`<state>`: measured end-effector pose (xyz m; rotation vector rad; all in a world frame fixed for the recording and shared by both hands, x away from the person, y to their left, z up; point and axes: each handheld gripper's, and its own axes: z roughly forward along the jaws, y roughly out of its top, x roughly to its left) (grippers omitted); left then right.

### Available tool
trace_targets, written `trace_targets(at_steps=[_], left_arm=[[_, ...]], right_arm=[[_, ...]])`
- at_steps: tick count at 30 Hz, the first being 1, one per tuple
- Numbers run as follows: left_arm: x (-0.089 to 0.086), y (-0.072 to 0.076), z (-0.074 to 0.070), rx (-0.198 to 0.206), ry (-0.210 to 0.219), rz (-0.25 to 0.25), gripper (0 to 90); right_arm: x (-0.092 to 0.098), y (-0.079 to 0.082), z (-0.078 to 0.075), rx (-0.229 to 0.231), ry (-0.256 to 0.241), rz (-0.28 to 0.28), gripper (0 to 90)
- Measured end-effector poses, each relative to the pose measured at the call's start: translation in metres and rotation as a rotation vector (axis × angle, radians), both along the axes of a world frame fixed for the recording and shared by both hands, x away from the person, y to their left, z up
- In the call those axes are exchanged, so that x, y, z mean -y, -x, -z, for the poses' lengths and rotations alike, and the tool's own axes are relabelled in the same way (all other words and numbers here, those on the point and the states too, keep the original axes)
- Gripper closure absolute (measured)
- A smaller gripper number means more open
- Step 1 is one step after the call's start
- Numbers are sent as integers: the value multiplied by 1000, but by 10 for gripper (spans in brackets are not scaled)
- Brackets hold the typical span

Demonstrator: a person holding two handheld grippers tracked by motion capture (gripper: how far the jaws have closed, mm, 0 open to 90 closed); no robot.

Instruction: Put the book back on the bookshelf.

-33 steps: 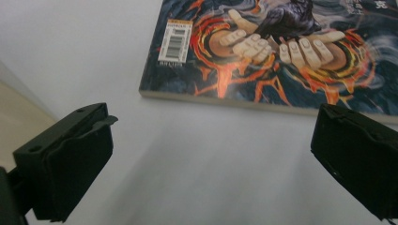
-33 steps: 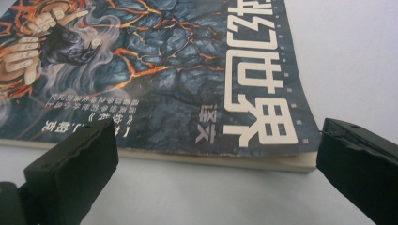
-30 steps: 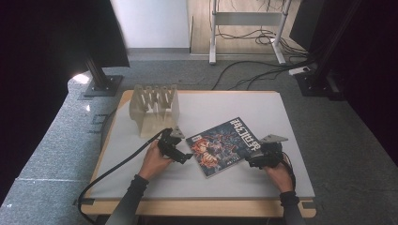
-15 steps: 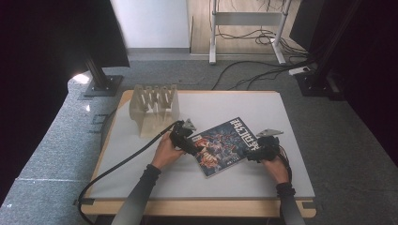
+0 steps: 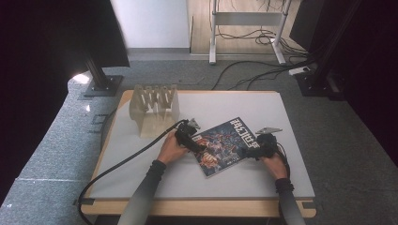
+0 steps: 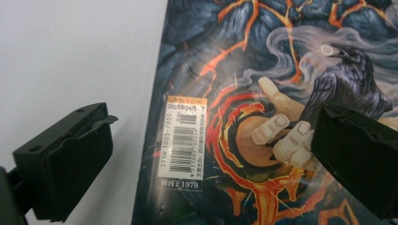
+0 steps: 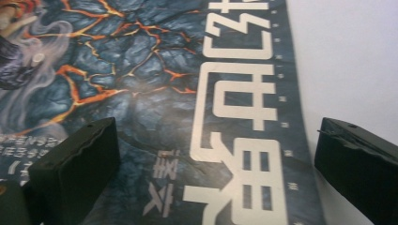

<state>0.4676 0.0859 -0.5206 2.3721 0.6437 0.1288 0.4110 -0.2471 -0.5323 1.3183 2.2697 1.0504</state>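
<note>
A dark magazine [image 5: 223, 145] with a lava-crack cover and white lettering lies flat and askew on the white table [image 5: 141, 159]. My left gripper [image 5: 199, 147] is open at its left edge. In the left gripper view its jaws straddle that edge, one over the table, one over the magazine [image 6: 263, 112], by the barcode label [image 6: 184, 140]. My right gripper [image 5: 240, 152] is open at the right edge. In the right gripper view the jaws straddle the edge of the magazine [image 7: 187, 93] with the white title lettering [image 7: 239, 117] between them.
A wooden slotted rack [image 5: 155, 107] stands at the back left of the table. The left gripper's black cable [image 5: 117, 164] trails over the table's left front. A black stand base [image 5: 101, 84] and floor cables [image 5: 263, 70] lie beyond the table.
Both grippers have moved inward toward the magazine over the last second; the left one now reaches over its left edge and the right one its right edge. The magazine has not moved.
</note>
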Motion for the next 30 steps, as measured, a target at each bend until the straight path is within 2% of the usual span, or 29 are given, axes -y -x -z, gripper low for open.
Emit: trace_targets(at_steps=[1,5,9,12,19,21,22,27,30], left_arm=[[0,0,1,-15,8,4,0],[1,7,2,-24,18,36,0],[2,14,1,-24,-2,35,0],[-1,18,1,-22,3,31,0],[-15,41,3,-14,18,25,0],[-22,53,3,-13,16,23,0],[-22,53,3,-13,16,23,0],[-34,74,3,-12,16,22,0],[-39,84,3,-10,23,27,0]], right_arm=[[0,-1,1,-4,-11,-8,1],[-1,2,1,-4,-14,-13,24],[-2,5,1,-4,-16,-20,23],[-3,8,1,-4,-13,-25,23],[-13,27,1,1,-10,-47,14],[-20,37,2,3,-11,-58,11],[-20,37,2,3,-11,-58,11],[-32,57,3,14,-13,-79,10],[-34,62,3,16,-12,-87,10]])
